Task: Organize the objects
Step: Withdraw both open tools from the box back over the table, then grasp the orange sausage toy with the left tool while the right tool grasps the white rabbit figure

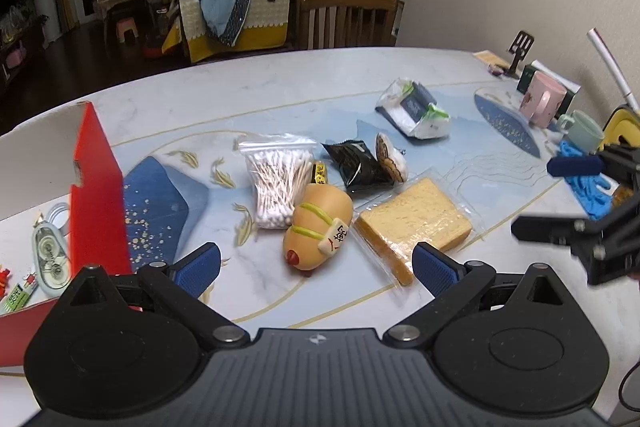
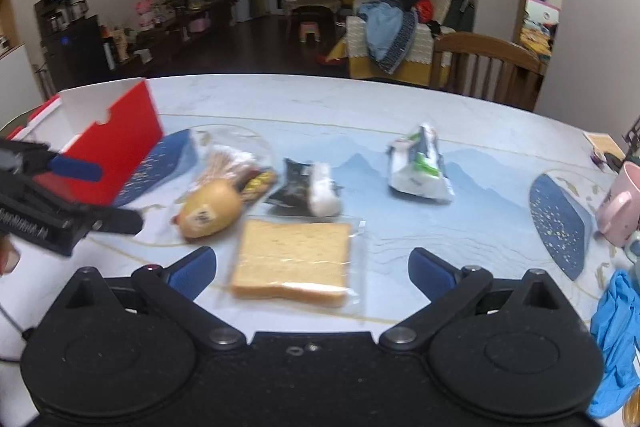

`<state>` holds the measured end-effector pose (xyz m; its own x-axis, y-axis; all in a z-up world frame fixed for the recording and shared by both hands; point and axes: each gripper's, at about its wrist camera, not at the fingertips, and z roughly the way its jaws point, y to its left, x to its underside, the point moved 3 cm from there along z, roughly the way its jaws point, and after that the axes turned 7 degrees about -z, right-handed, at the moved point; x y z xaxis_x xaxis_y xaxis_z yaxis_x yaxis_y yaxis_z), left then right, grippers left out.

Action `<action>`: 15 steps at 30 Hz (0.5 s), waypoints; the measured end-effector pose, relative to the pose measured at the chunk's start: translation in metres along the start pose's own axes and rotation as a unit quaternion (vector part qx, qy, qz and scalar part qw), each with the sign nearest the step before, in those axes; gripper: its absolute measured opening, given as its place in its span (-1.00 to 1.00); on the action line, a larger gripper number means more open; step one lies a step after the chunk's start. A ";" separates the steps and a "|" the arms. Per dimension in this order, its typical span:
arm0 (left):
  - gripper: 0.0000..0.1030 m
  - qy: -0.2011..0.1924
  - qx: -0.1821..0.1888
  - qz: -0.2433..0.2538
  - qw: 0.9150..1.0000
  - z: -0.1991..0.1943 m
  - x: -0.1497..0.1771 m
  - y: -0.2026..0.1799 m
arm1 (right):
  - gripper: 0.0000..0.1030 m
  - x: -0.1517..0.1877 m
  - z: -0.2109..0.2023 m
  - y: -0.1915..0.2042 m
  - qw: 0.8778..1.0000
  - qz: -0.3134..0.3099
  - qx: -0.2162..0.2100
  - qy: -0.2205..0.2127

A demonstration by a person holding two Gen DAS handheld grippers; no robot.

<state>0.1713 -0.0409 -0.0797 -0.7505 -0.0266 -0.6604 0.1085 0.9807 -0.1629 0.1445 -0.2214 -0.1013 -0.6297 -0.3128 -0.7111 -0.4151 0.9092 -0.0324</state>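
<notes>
counter, marbled with a blue mountain print, holding a loose cluster of small goods just beside an open red box at its left end.

- wrapped bread slice: nearest item, lying flat in clear film. judged light, soft, easily crushed; film likely slippery, so pinch gently across the edges.
- tan squeeze toy with a small tag bearing one printed character: touching the bread wrapper's corner. looks rubbery and rounded; take it across the middle.
- zip bag of cotton swabs: touching the toy. light, floppy; grip by the sealed top.
- black snack packet and white-green packet: further back, the latter well apart. crinkly, light. print too small to read.

left hand-held gripper: released, jaws spread wide, nothing between them, above the toy and bread.
right hand-held gripper: released, jaws wide, empty, hanging over the bread slice.

nothing appears boxed yet.
</notes>
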 end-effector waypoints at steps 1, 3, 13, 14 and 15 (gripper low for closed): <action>0.99 0.001 -0.001 0.002 1.000 0.004 0.000 -0.001 | 0.99 0.000 0.006 -0.006 1.000 0.007 -0.001 0.004; 0.99 0.005 -0.004 0.003 1.000 0.012 -0.001 -0.003 | 0.99 -0.001 0.017 -0.015 1.000 0.020 0.001 0.014; 0.99 0.039 -0.008 0.004 0.999 0.057 -0.003 -0.002 | 0.99 -0.017 0.061 -0.028 1.000 0.013 0.003 0.029; 0.99 0.041 -0.009 0.005 0.999 0.061 -0.003 -0.002 | 0.98 -0.020 0.066 -0.028 1.000 0.010 0.000 0.030; 0.99 0.042 -0.011 0.005 0.999 0.065 -0.003 -0.001 | 0.98 -0.021 0.071 -0.028 0.999 0.007 -0.002 0.031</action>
<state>0.2153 -0.0545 -0.1253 -0.8012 -0.0016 -0.5985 0.1030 0.9847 -0.1406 0.2159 -0.2205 -0.1349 -0.6753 -0.3166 -0.6662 -0.4078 0.9128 -0.0204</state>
